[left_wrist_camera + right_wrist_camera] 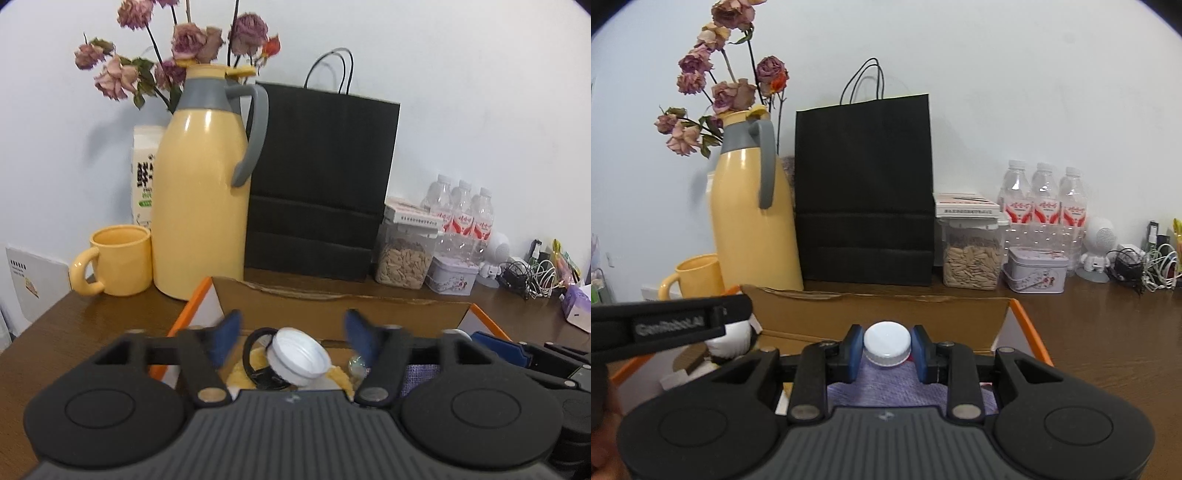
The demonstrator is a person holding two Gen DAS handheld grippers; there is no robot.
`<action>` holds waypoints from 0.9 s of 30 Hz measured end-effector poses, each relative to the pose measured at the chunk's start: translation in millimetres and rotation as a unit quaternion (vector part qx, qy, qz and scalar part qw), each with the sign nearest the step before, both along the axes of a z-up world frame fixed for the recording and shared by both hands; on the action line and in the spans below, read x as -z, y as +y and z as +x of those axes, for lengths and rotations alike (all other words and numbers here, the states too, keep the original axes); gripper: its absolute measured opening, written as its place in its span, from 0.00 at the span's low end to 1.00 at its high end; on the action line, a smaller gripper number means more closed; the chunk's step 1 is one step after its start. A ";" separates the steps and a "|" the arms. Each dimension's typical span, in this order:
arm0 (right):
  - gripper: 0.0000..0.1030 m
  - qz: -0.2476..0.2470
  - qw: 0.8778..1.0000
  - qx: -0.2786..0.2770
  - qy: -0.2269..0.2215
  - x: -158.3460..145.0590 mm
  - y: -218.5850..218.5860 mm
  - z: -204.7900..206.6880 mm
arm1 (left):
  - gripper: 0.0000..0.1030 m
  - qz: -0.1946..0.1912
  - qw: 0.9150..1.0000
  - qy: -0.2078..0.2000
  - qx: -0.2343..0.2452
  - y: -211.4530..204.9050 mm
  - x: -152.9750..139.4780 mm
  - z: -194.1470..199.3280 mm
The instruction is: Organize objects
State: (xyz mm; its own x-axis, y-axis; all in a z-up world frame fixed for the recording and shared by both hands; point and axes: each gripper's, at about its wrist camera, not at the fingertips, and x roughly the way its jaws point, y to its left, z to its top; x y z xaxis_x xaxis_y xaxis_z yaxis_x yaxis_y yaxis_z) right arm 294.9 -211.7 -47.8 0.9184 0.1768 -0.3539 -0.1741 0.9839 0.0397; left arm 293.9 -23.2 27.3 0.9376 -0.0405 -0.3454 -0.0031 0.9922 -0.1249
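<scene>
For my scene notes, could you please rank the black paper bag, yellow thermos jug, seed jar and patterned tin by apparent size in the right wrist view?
1. black paper bag
2. yellow thermos jug
3. seed jar
4. patterned tin; it looks close to the jar, so that order is unsure.

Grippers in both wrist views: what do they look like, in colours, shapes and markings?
Both look alike. The left gripper and the right gripper each have a ribbed dark grey body, flanked by two round black housings with a raised disc. Black link arms on silver pivot pins carry jaws with blue pads. In the right wrist view, the left gripper's black side bears a grey label with pale lettering, too blurred to read surely.
</scene>
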 end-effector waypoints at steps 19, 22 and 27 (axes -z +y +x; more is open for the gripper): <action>1.00 0.004 1.000 -0.008 -0.023 -11.4 -8.0 -32.0 | 1.00 0.007 0.999 -0.033 -0.004 10.5 -13.5 -32.7; 1.00 0.001 1.000 -0.008 -0.025 -14.5 -9.4 -41.9 | 1.00 0.016 0.999 -0.028 -0.001 11.9 -16.8 -41.6; 1.00 0.000 1.000 -0.014 -0.023 -20.9 -12.5 -67.3 | 1.00 0.030 0.999 -0.017 0.009 18.9 -18.0 -68.2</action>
State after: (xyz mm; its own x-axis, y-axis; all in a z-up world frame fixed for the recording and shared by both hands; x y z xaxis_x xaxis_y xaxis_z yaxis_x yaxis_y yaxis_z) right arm 227.5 -224.3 -26.8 0.9287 0.2021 -0.3109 -0.2030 0.9787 0.0300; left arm 225.7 -4.3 45.3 0.9479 -0.0368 -0.3163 0.0171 0.9977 -0.0650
